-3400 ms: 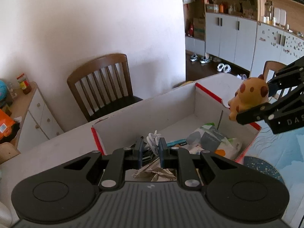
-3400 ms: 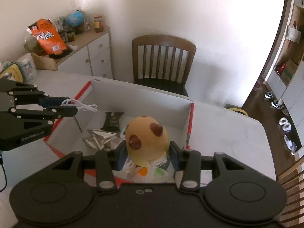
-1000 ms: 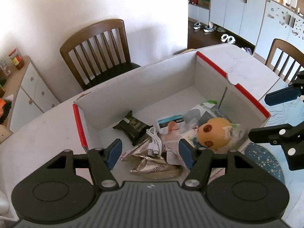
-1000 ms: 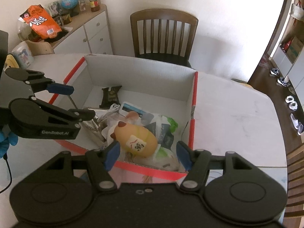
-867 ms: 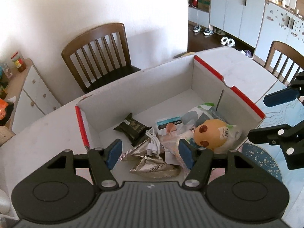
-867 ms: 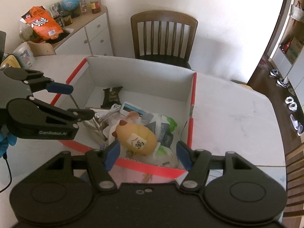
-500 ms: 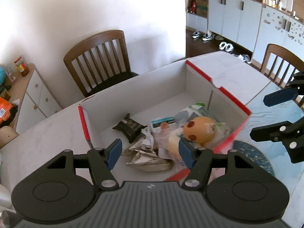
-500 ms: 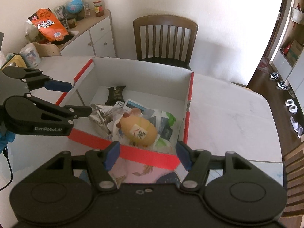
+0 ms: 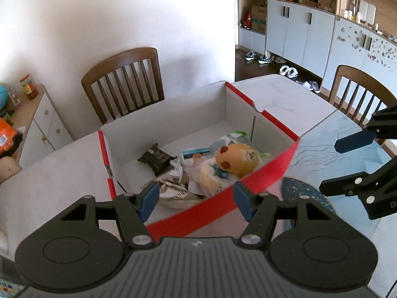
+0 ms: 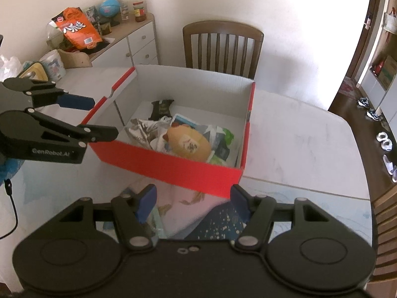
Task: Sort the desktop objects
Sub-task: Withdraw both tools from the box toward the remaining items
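A red and white cardboard box [image 9: 211, 211] [image 10: 168, 164] stands on the table. Inside lie a yellow spotted plush toy [image 9: 238, 159] [image 10: 189, 144], a black packet [image 9: 155, 159] [image 10: 161, 108], crumpled foil packets [image 9: 171, 191] [image 10: 141, 131], a white cable [image 9: 177, 168] and some cards. My left gripper [image 9: 196, 198] [image 10: 104, 118] hovers at the box's near left corner; its jaws are opening, with nothing between them. Over the mat in front of the box, my right gripper [image 10: 193, 198] [image 9: 330, 167] is open and holds nothing.
A patterned blue and pink mat [image 10: 188, 213] [image 9: 310, 198] covers the near table. A wooden chair [image 9: 124, 82] [image 10: 220, 47] stands behind the box, another chair [image 9: 357, 92] at the right. A sideboard [image 10: 139, 39] carries an orange bag [image 10: 77, 28] and jars.
The toy and the cable, held over the box before, now lie inside it. Both grippers have drawn back toward the near side, so more of the red front wall shows. The left jaws stand slightly wider.
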